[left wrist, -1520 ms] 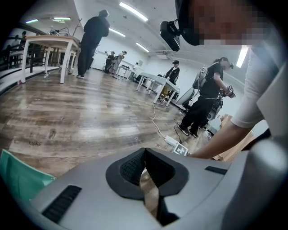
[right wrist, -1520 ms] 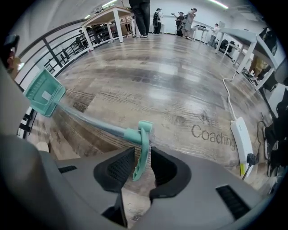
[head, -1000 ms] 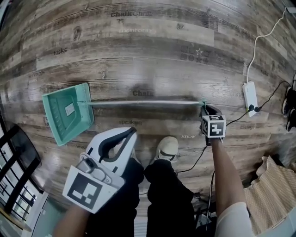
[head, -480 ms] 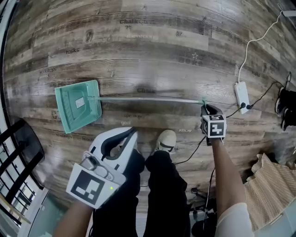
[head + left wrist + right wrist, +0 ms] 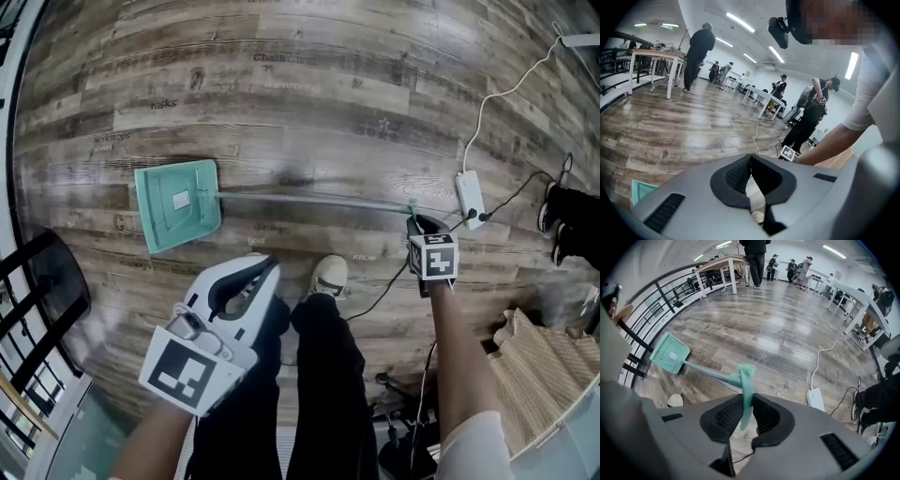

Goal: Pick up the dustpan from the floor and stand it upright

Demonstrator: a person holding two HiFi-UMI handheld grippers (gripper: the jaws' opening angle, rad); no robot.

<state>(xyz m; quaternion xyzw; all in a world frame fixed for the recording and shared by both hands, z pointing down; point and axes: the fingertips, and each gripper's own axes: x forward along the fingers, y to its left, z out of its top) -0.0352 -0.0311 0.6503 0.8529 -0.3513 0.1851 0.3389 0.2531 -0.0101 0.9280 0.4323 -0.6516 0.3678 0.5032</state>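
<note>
The teal dustpan (image 5: 178, 204) has a long metal handle (image 5: 309, 198) that runs right to a teal grip. My right gripper (image 5: 413, 217) points steeply down and is shut on that grip (image 5: 747, 390), which stands between its pads (image 5: 729, 416). Its jaws have just been opening a little, with the grip still between them. The pan (image 5: 670, 353) hangs low at the far end, near the floor. My left gripper (image 5: 270, 264) is shut on nothing, held in front of my legs, apart from the dustpan; its pads (image 5: 736, 171) meet at the tip.
A white power strip (image 5: 470, 197) with cables lies on the wood floor right of the handle's end. My shoe (image 5: 326, 277) is just below the handle. A black railing (image 5: 37, 309) runs along the left, and beige cloth (image 5: 544, 366) lies at the lower right. People and tables stand farther off.
Both grippers have risen and the floor looks farther away. The handle end has gone up with the right gripper, and the pan has slid rightward toward my feet.
</note>
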